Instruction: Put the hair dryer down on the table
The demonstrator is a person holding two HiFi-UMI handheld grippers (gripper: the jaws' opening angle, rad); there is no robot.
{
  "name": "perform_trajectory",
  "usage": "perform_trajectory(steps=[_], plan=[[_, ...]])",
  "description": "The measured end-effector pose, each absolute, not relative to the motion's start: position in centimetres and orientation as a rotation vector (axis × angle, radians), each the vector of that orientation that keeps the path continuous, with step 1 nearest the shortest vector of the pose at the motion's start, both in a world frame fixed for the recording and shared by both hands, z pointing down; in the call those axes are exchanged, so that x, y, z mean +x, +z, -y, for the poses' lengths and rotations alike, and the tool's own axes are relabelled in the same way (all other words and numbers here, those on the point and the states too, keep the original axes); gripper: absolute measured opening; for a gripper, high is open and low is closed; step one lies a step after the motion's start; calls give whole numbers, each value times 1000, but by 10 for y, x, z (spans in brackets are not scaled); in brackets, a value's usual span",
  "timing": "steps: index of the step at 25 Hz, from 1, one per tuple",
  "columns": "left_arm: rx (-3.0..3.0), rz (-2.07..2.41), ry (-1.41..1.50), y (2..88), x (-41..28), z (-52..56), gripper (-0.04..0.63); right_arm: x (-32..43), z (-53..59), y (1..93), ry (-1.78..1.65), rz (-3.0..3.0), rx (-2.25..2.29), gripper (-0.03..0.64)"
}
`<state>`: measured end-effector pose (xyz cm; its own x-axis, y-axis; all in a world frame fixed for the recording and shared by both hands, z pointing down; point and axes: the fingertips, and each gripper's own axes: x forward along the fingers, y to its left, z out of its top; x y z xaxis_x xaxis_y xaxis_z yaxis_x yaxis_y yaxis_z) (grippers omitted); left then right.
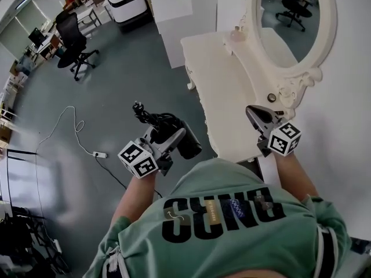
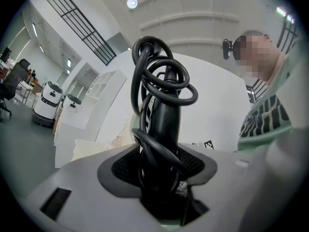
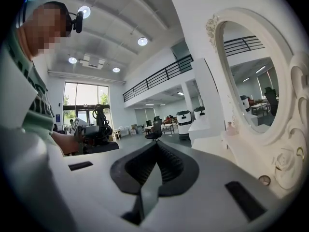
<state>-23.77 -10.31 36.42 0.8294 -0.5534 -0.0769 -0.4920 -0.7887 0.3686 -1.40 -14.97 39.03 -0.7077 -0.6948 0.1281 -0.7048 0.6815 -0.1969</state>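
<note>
Hair dryer [image 2: 164, 111] clamped in left tongs [image 2: 161, 178]

you've got a black office chair [image 1: 73, 38] on the grey floor [image 1: 130, 77], a white power strip [image 1: 99, 154] and cable near it, and an oval mirror [image 1: 290, 16] on your right.

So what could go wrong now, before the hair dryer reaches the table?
The hair dryer in the left gripper is over the floor, not the table; a slip could drop it there. Its cord is wound in loose loops that might catch the table edge or the mirror frame.
</note>
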Motion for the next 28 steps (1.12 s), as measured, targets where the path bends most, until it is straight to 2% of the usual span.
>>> perform_trajectory(steps=[5,15,28], plan=[[2667,786,-245,372,-222,141,235,-2,174,394,367,2826,1142,-6],[2566,1012,-320,368,-140,203,235,51,235,392,363,2924,797,-6],[2648,1058,-78,387,-197,268,233,22,297,416,352,2904,829,-6]])
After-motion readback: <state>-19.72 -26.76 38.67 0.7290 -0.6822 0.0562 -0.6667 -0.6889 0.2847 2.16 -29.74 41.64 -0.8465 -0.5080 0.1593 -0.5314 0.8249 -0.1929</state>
